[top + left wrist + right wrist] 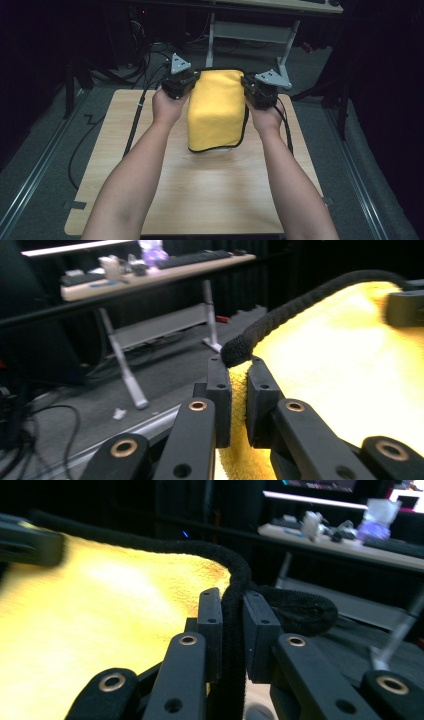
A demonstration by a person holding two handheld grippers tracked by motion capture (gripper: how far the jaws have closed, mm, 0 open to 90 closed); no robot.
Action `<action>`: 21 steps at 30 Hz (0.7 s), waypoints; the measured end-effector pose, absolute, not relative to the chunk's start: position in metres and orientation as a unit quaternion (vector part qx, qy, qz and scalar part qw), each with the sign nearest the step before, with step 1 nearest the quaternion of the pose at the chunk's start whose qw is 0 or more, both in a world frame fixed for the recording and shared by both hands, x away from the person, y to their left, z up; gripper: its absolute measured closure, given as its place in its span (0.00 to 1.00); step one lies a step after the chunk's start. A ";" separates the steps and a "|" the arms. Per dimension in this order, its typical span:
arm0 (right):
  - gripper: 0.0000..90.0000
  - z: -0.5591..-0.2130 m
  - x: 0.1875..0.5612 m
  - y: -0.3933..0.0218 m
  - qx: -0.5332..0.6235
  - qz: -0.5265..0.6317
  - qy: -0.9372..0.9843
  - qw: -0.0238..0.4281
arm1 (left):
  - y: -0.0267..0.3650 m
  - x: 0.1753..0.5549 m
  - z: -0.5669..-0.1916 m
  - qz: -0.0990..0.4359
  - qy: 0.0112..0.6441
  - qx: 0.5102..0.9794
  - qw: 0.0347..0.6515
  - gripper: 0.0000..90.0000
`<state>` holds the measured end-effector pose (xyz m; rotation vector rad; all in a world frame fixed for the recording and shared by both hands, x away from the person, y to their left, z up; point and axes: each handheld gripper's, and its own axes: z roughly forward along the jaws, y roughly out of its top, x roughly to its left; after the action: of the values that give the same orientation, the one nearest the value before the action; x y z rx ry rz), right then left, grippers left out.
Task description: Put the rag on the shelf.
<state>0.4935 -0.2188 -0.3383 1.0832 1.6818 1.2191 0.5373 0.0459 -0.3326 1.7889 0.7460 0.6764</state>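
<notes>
From the high view, a yellow towel point(216, 110) with black edging hangs over the far half of the wooden table point(200, 195), held up at its two top corners, its lower end folded and resting on the tabletop. The left gripper point(186, 82) pinches the top left corner and the right gripper point(251, 90) the top right one, each carried in a hand point(167, 106) whose bare forearm comes in from the bottom edge; black cables trail off the left side of the table. This view does not show how the jaws sit on the cloth. The left gripper view does: the two black jaws stand almost together, clamped on a thin fold of yellow towel point(350, 365) just below its rolled black hem point(280, 320), which curves up and away to the right. It also takes in a desk point(150, 275) with keyboards behind, and the grey floor. The right gripper view shows its jaws likewise nearly closed, here gripping the black hem point(232, 630) itself, which runs straight down between the pads, with a loop of hem bunched just to the right. The yellow towel point(100, 610) spreads to the left, and a cluttered desk point(340, 540) stands behind.
</notes>
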 end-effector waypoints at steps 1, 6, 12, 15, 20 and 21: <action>0.90 -0.341 0.495 -0.219 0.423 0.476 0.666 0.388 | 0.047 0.540 -0.338 0.276 0.316 0.747 0.516 0.92; 0.89 -0.352 0.502 -0.221 0.421 0.470 0.681 0.373 | 0.049 0.547 -0.358 0.257 0.324 0.756 0.508 0.92; 0.89 -0.369 0.509 -0.231 0.436 0.465 0.698 0.327 | 0.053 0.547 -0.383 0.226 0.326 0.766 0.507 0.92; 0.89 -0.378 0.510 -0.232 0.436 0.460 0.706 0.316 | 0.055 0.545 -0.392 0.219 0.327 0.769 0.504 0.93; 0.89 -0.390 0.508 -0.230 0.435 0.450 0.717 0.307 | 0.060 0.544 -0.404 0.200 0.339 0.767 0.506 0.93; 0.89 -0.391 0.508 -0.229 0.434 0.451 0.717 0.308 | 0.060 0.543 -0.407 0.195 0.344 0.765 0.508 0.93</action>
<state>0.5080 -0.2295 -0.3909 1.1474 1.8952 1.1925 0.5433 0.0604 -0.4072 1.8443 0.8302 0.4707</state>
